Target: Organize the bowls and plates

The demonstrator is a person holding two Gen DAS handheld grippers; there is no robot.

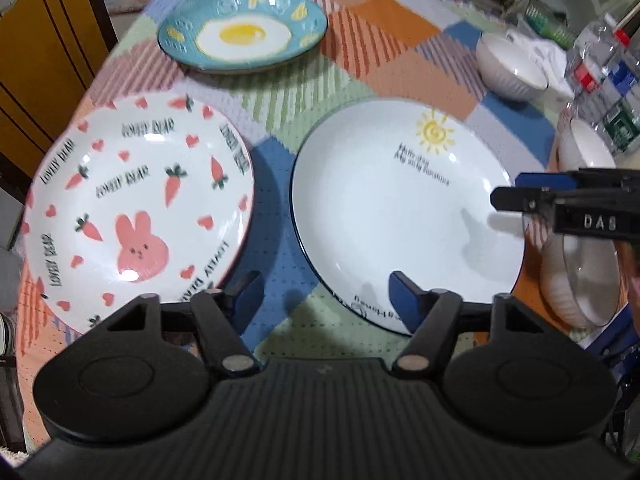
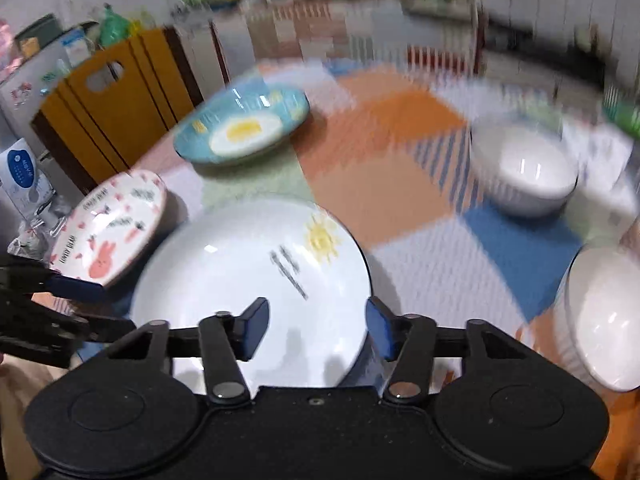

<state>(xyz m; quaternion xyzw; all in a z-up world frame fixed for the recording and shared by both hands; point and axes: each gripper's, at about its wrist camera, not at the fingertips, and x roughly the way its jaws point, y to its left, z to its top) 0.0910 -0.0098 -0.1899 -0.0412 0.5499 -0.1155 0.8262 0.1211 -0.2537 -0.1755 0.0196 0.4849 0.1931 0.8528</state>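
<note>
Left wrist view: left tool [image 1: 326,292] hangs spread and empty over the gap between two plates on the checked tabletop [image 1: 384,20]. Rabbit plate [image 1: 136,208] lies to its left, sun plate [image 1: 404,212] to its right. One blue pad sits at the rabbit plate's near rim, the other over the sun plate's near-left rim; no pinch on either. Egg plate [image 1: 242,28] is well beyond, at the far side. A white bowl [image 1: 512,66] is far right, and a ribbed bowl [image 1: 580,276] is just right of the sun plate. The right tool enters from the right over the sun plate's right rim. Writing: "LOVELY BEAR" repeats on the rabbit plate, "DAS" on the right tool; the script under the sun is too blurred to read.

Right wrist view, motion-blurred: right tool [image 2: 316,326] is spread, holding nothing. The sun plate's right rim runs between its pads, so this tool is the nearer one for that plate. The rim runs away from the camera here. Whether the pads touch it, I cannot tell.
</note>
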